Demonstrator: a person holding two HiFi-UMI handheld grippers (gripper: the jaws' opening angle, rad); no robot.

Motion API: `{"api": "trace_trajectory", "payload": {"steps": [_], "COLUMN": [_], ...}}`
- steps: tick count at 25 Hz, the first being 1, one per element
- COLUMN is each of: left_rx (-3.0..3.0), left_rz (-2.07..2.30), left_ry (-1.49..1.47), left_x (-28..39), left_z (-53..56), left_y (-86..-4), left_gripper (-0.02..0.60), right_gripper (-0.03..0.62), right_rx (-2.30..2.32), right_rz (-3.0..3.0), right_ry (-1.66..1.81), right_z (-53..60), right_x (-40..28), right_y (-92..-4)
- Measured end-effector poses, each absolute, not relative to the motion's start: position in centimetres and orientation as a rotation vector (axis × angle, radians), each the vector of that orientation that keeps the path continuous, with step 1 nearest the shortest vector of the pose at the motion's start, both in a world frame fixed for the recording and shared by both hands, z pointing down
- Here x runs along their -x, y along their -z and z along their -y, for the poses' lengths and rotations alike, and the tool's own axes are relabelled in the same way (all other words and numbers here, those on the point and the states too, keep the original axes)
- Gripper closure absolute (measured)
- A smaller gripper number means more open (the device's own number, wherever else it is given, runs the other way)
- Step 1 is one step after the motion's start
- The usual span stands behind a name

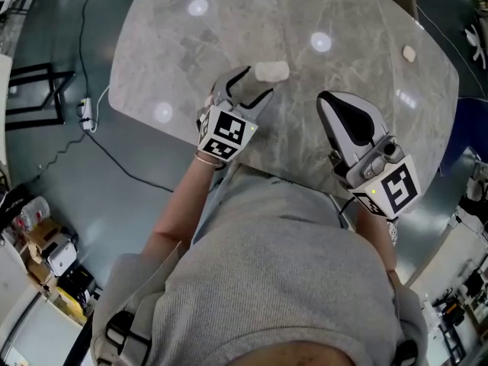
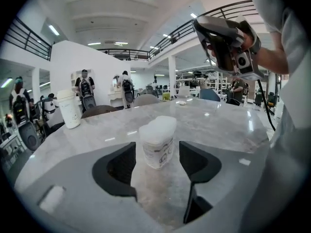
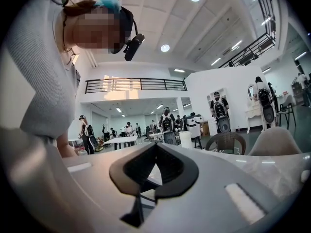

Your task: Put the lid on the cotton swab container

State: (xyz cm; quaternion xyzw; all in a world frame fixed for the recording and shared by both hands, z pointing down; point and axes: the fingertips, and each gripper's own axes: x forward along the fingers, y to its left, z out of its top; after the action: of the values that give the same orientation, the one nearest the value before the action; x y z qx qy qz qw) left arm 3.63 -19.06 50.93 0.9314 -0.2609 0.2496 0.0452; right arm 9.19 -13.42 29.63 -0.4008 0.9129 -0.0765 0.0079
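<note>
The cotton swab container (image 2: 158, 142) stands upright on the grey marble desk (image 1: 343, 21) with its pale lid (image 2: 158, 126) on top. It sits right between the jaw tips of the left hand-held gripper (image 1: 255, 82). The jaws are spread wide and flank it on both sides, with a thin gap at each pad, so nothing is gripped. The right hand-held gripper (image 1: 326, 99) is well off to the container's right, raised above the desk, its jaws closed together and empty
</note>
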Motion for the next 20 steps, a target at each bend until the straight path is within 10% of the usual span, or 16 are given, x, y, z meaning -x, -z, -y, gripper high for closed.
{"api": "trace_trajectory", "payload": {"steps": [20], "left_rx": [-2.848], "left_rz": [1.163], "left_ry": [-0.358], "left_x": [1.0], "left_z": [16.3], "left_y": [-36.4], "left_gripper": [0.448], "right_gripper": [0.591], "right_rx": [1.19], "right_rz": [-2.855], "right_ry": [0.183], "right_z": [10.9], "right_x": [-6.4], "right_y": [-29.0]}}
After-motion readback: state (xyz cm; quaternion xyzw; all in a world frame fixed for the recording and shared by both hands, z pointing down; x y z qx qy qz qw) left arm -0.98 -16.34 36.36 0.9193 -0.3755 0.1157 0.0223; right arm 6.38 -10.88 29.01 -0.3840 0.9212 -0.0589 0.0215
